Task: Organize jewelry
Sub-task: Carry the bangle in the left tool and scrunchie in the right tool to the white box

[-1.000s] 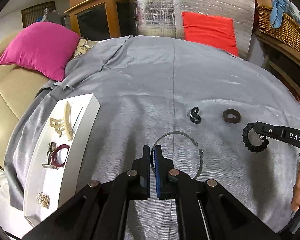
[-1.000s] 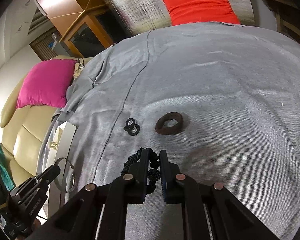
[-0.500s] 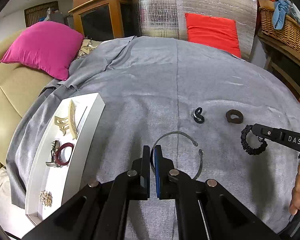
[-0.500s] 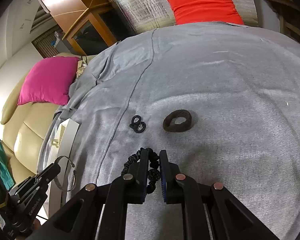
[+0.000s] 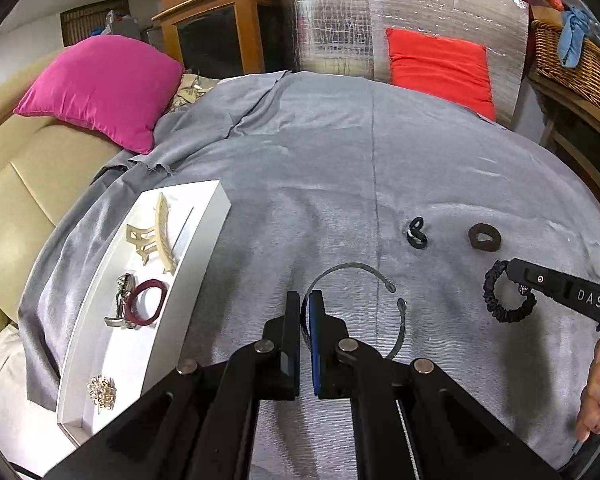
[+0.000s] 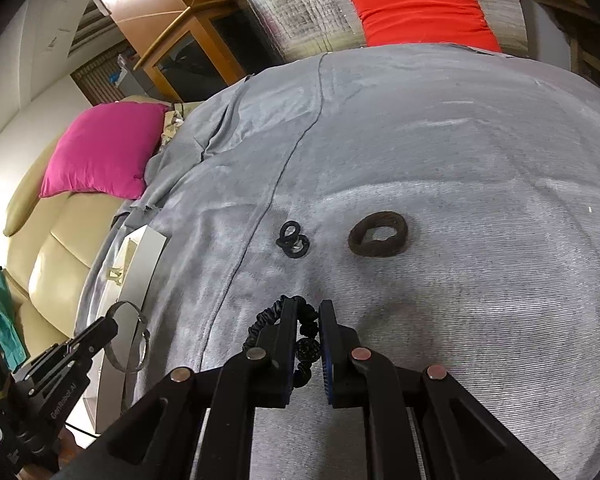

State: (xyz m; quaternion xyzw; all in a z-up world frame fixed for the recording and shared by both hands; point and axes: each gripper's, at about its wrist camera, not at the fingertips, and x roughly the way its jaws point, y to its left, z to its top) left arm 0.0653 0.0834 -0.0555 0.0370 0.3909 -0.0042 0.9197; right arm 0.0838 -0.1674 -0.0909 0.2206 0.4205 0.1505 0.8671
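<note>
Left hand-held gripper (image 5: 305, 312) pinches the open metal bangle (image 5: 360, 276); right hand-held gripper (image 6: 308, 320) pinches the black beaded bracelet (image 6: 306, 334) above the grey cloth (image 6: 460, 160)

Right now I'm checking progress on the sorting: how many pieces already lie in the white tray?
4: a cream claw clip at the far end of the white tray, a watch touching a dark red bangle mid-tray, and a sparkly brooch at the near end. Nothing appears hidden.
</note>
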